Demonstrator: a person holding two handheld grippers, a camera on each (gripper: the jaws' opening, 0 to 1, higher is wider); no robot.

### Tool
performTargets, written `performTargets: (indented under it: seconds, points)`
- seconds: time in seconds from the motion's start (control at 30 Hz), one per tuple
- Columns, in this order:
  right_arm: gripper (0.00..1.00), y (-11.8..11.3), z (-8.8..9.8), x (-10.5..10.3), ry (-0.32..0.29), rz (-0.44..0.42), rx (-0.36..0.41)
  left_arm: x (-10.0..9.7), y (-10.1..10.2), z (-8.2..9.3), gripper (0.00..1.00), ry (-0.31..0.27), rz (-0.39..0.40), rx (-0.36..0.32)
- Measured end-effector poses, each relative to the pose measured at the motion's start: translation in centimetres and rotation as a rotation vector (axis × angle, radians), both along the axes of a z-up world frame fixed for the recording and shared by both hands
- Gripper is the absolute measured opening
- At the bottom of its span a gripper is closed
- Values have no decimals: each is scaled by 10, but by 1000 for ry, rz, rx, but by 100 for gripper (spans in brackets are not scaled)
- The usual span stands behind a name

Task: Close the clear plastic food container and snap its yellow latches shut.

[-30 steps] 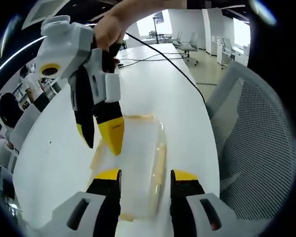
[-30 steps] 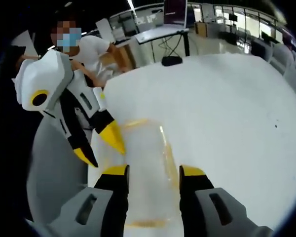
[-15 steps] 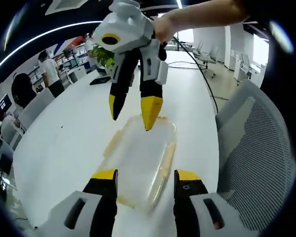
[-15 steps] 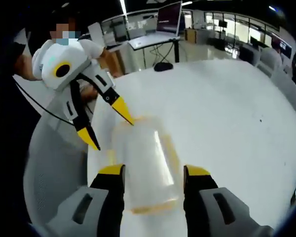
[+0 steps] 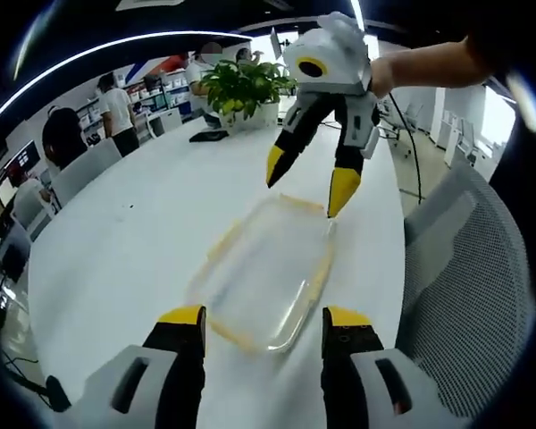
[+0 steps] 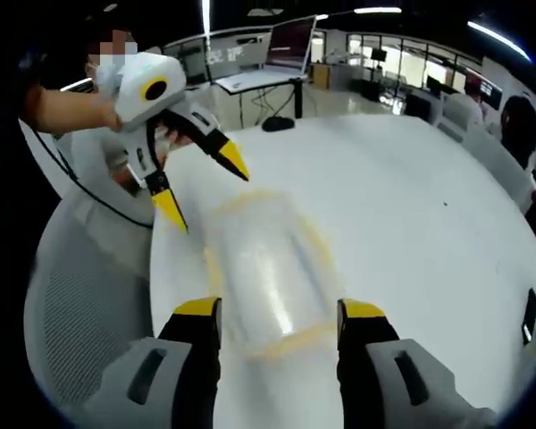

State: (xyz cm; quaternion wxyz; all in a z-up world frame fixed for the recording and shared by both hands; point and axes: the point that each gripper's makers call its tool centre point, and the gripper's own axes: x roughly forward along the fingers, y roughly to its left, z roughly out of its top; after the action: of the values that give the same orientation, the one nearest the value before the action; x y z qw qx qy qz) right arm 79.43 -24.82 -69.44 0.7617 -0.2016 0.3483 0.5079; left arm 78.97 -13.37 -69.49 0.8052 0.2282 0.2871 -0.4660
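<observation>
In mid-frame the clear container (image 5: pixel 266 273) lies on the white table (image 5: pixel 134 241), seemingly lidded, near the chair-side edge, between the released left gripper (image 5: pixel 261 323) and right gripper (image 5: pixel 305 184), neither touching it.

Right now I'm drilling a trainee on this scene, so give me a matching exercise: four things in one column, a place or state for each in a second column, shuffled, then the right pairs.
Things:
1. clear plastic food container
2. left tongs
3. potted plant
4. mesh office chair

Places or states:
A. at the table's far end
B. open, empty, near the container's near end
C. beside the white table, past its edge
D. lying flat on the table

Pairs: 1-D, 2-B, 3-A, 4-C
</observation>
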Motion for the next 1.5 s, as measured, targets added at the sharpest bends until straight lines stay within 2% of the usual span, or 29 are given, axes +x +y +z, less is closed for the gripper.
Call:
performTargets:
  seconds: [0.4,0.53,0.73,1.1,1.5]
  points:
    - [49,-12,-11,-11,-31,-96,18,3,9,-11,46,16,80,-24]
    - [50,-14,-15,-13,-16,-145,52,6,11,-15,46,20,108,-34]
    - [50,-18,-25,-16,-13,-173,50,4,11,-23,45,34,121,-30]
    - [48,-11,-30,-10,-7,-214,79,8,8,-30,42,45,135,-40]
    - [47,-10,-30,2,-2,-233,90,16,5,-34,43,68,136,-55]
